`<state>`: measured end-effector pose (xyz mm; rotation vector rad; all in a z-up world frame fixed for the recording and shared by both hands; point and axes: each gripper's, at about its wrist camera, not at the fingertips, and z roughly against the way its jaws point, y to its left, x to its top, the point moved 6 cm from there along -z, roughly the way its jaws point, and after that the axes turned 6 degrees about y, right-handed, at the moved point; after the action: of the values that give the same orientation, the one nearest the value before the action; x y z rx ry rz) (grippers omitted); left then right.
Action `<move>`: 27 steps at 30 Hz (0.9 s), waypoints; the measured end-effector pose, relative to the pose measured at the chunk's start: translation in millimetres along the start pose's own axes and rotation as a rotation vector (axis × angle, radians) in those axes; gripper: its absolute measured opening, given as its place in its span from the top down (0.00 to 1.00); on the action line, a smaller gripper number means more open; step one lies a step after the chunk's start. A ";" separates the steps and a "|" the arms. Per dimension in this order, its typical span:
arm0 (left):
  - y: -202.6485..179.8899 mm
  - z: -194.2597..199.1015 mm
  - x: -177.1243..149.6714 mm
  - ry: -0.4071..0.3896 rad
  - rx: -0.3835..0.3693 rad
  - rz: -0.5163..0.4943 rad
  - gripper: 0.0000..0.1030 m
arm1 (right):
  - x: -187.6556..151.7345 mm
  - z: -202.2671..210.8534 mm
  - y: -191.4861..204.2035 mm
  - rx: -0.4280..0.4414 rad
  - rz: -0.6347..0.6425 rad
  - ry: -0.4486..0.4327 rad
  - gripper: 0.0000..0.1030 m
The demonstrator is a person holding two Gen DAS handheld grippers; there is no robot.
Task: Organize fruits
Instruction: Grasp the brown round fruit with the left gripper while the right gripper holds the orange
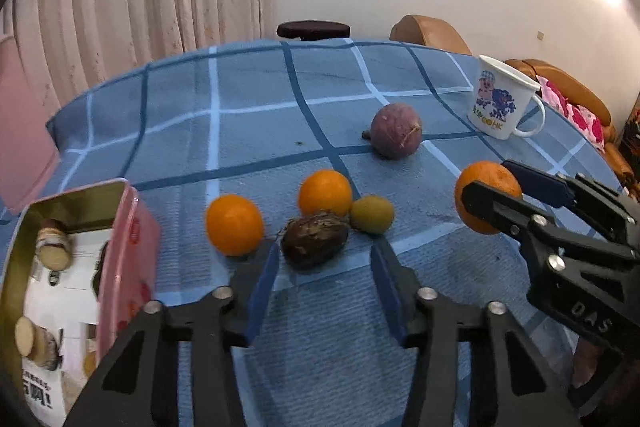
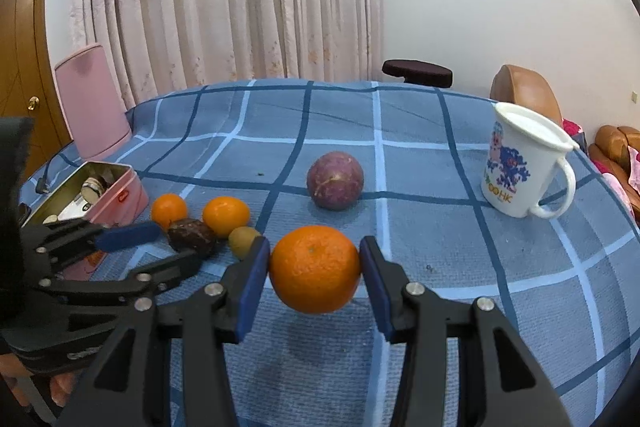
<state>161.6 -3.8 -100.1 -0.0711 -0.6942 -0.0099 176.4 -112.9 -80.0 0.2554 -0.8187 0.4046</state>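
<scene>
The white mug [image 2: 520, 167] carries a cartoon print with the letters "HK" legible beneath it. The right gripper [image 1: 492, 195] body shows embossed "DAS". Printing inside the pink tin [image 1: 60, 287] is unreadable.

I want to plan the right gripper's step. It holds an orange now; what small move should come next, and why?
Probably carry the orange left toward the two oranges beside the pink tin. The right gripper has its fingers closed on it, seemingly just above the cloth, and the other fruits are grouped there. The left gripper is open near the dark fruit.
</scene>
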 end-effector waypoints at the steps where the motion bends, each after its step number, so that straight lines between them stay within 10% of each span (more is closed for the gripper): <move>1: 1.2 -1.1 2.2 -0.002 0.006 0.008 0.56 | 0.0 0.2 -0.2 0.000 -0.001 -0.001 0.52; 27: -0.6 22.3 6.7 -0.131 0.006 -0.001 0.64 | 1.9 19.6 1.7 0.042 0.006 -0.106 0.52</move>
<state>152.6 -2.8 -78.7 -0.0657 -0.8249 -0.0038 163.9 -118.2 -65.6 0.3159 -0.9153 0.4170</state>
